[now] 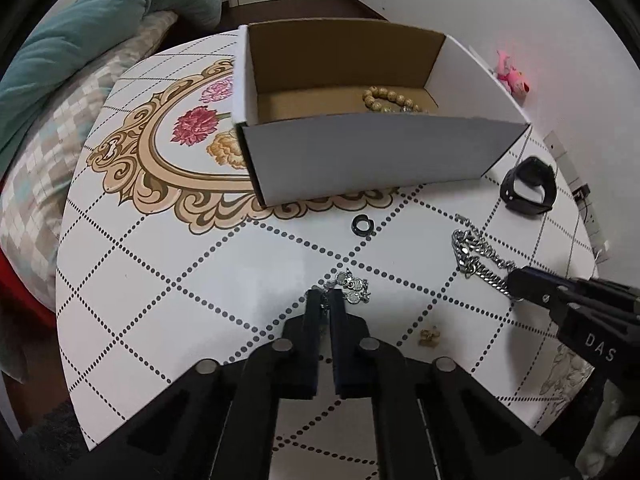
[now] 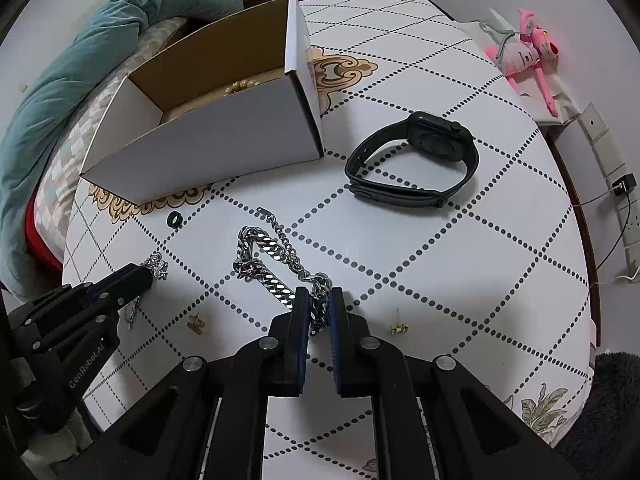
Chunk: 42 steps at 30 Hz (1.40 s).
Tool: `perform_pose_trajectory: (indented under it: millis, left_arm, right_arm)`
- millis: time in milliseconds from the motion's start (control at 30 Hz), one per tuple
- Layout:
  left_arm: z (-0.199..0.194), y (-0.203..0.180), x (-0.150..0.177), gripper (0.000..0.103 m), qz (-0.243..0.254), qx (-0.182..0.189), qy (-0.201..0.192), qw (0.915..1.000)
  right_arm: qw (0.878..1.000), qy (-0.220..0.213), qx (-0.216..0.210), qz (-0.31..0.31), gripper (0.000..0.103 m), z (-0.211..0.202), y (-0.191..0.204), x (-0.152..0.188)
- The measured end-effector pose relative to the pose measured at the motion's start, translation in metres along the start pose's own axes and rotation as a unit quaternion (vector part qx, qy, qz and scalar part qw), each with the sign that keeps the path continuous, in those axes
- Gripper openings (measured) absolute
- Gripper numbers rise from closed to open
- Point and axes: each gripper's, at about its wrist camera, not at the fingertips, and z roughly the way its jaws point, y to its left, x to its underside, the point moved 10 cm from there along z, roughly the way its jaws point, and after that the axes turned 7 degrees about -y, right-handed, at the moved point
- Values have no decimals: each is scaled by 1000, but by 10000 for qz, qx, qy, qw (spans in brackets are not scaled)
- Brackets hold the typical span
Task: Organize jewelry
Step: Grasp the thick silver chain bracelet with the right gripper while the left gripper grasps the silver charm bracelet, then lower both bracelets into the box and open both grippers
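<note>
My left gripper [image 1: 327, 296] is shut on a small silver charm bracelet [image 1: 352, 286] that lies on the table; it also shows in the right wrist view [image 2: 158, 266]. My right gripper [image 2: 319, 294] is shut on a heavy silver chain [image 2: 264, 256], whose far end lies coiled on the table; the chain also shows in the left wrist view [image 1: 476, 258]. An open white cardboard box [image 1: 360, 160] stands beyond, with a wooden bead bracelet [image 1: 390, 102] inside.
A black smartwatch [image 2: 416, 160] lies right of the box. A black ring [image 1: 362, 225] lies in front of the box. Small gold earrings [image 2: 399, 326] [image 2: 196, 323] lie near the grippers. A pink plush toy [image 2: 528, 52] and bedding [image 1: 60, 80] flank the round table.
</note>
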Motion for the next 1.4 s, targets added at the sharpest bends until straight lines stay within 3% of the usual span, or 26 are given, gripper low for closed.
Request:
perform_pose_trajectory:
  millis: [367, 533, 633, 667, 800, 867, 1033, 1067, 1100, 1133, 1200, 1400]
  left_arm:
    - [-39, 27, -9, 0, -633, 390, -298, 9968]
    - [-34, 32, -18, 3, -727, 700, -359, 9942]
    - [-14, 32, -7, 14, -638, 554, 80, 9964]
    - [-10, 32, -4, 24, -573, 469, 148, 9971]
    - [2, 22, 5, 47, -213, 383, 180, 9989]
    - [5, 15, 6, 53, 69, 263, 184, 9995]
    - [8, 7, 5, 52, 424, -52, 61, 9991]
    - [8, 6, 5, 47, 463, -85, 43, 9989]
    - [8, 6, 3, 29, 543, -174, -9, 9984]
    - [8, 4, 1, 17, 566, -153, -60, 9983]
    - [9, 2, -3, 6, 504, -118, -49, 9986]
    - [10, 7, -6, 7, 166, 74, -76, 9998]
  right_arm:
    - [9988, -282, -392, 62, 10, -24, 13, -13]
    - [9979, -422, -487, 8, 10, -36, 22, -24]
    - [9979, -424, -481, 29, 9, -35, 22, -25]
    - [9980, -410, -477, 50, 9, -34, 20, -24]
    - [9984, -319, -440, 167, 9, -27, 14, -19]
    - [9985, -281, -424, 206, 9, -24, 10, -16]
    - [9987, -217, -375, 267, 9, -18, 4, -12]
    - [9987, -211, -370, 267, 9, -17, 3, -12]
    - [9988, -209, -365, 268, 9, -17, 3, -12]
    - [9988, -202, -356, 274, 9, -16, 2, -11]
    - [9988, -184, -357, 289, 9, -14, 2, -11]
    - [9986, -188, -384, 313, 9, -14, 3, -10]
